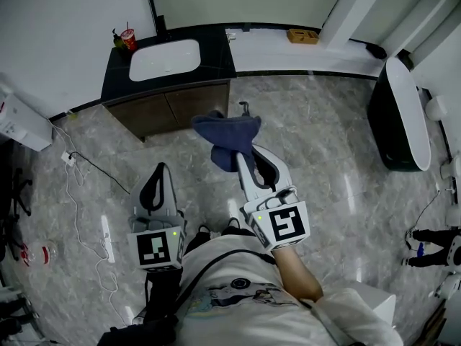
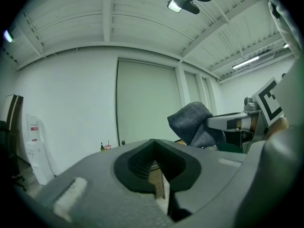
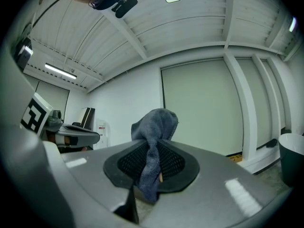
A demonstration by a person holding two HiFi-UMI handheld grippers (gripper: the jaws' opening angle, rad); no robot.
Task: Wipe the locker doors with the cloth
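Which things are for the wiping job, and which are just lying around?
For the job:
blue cloth, pinched in the right tool
left tool, shut, holding nothing

Just lying about:
red cup
sink
bottle on the floor
brown box

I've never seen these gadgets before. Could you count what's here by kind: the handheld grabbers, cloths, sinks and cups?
Grippers: 2, the left gripper and the right gripper
Blue cloth: 1, pinched in the right gripper's fingers
Sink: 1
Red cup: 1
Total: 5
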